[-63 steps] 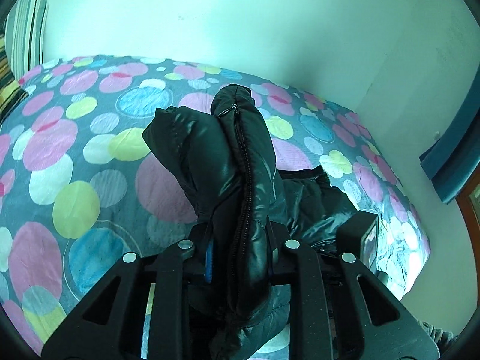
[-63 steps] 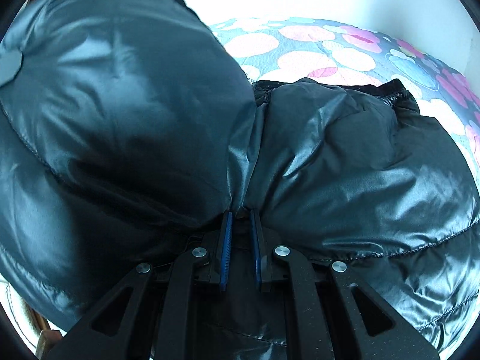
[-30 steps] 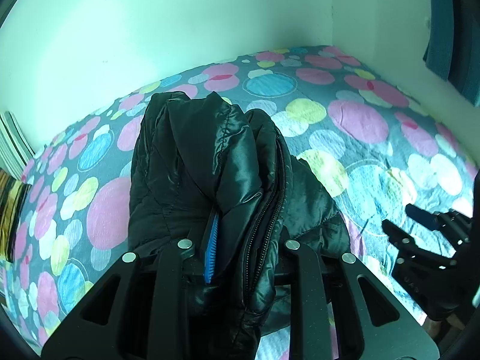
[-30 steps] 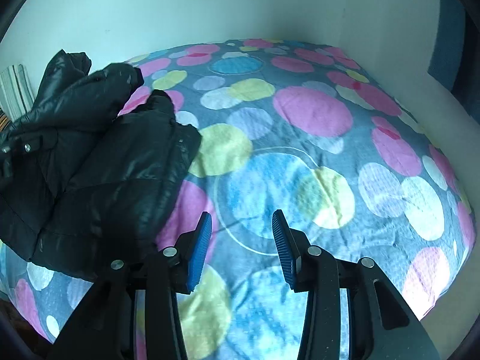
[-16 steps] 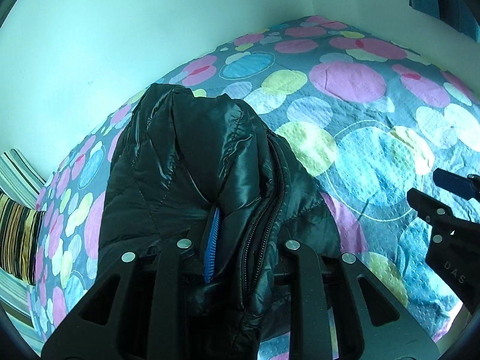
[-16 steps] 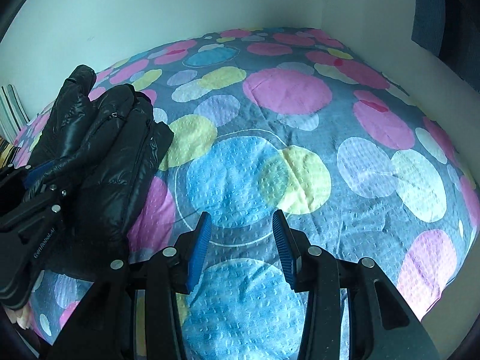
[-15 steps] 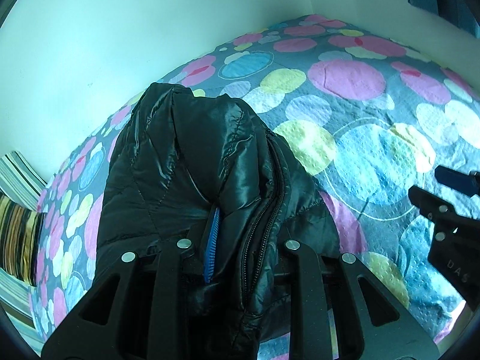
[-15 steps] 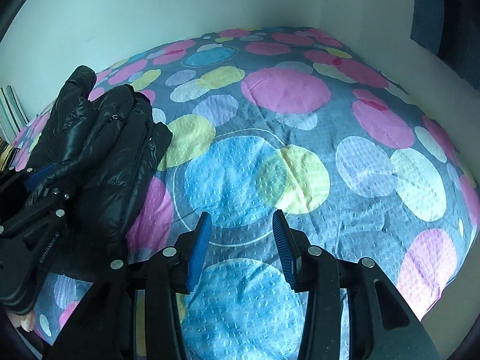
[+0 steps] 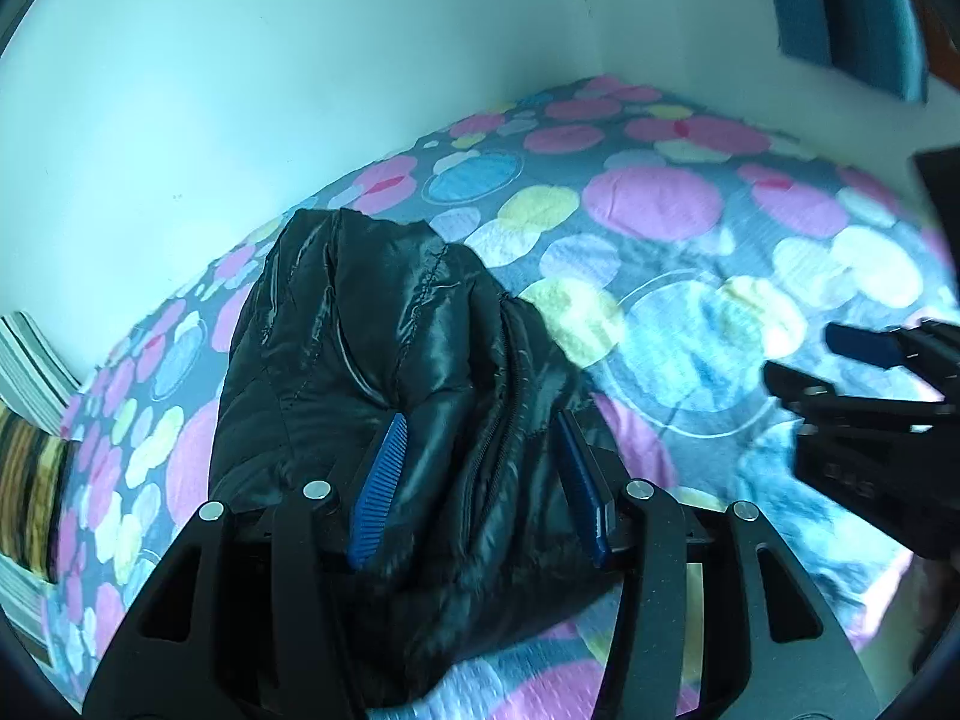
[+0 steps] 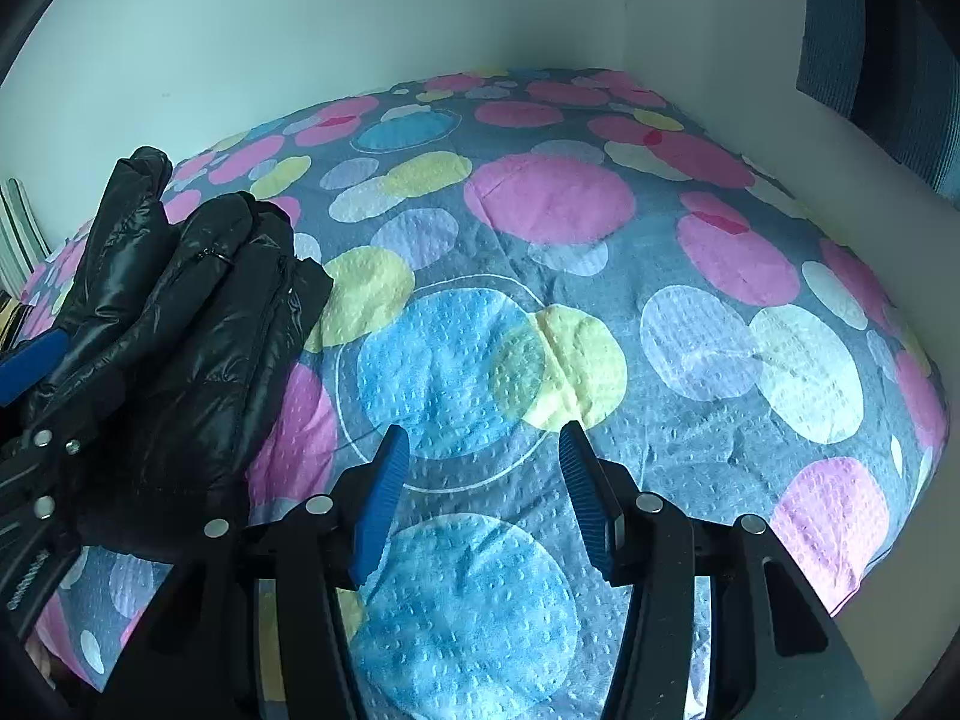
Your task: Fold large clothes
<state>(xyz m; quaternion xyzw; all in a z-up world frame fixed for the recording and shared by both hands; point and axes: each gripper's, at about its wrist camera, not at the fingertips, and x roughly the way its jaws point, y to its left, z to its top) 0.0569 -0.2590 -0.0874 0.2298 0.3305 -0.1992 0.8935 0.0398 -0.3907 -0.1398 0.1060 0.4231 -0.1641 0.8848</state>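
A black puffer jacket [image 9: 384, 372] lies folded in a bundle on the polka-dot bed cover [image 9: 654, 204], its zipper running down the middle. My left gripper [image 9: 480, 420] stands open around the jacket's near end, its blue pads apart on either side of the fabric. In the right wrist view the jacket [image 10: 198, 324] sits at the left with the left gripper [image 10: 48, 396] on it. My right gripper [image 10: 483, 429] is open and empty over the bare cover [image 10: 600, 276], to the right of the jacket. The right gripper [image 9: 822, 363] also shows at the right edge of the left wrist view.
White walls meet in a corner behind the bed. A striped pillow [image 9: 30, 408] lies at the far left. A blue curtain [image 9: 840, 6] hangs at the upper right. The bed's edge [image 10: 900, 480] drops off on the right.
My left gripper was shut on the jacket half a second ago and now stands open around it. The right gripper has let go of the jacket earlier and stays open over the cover.
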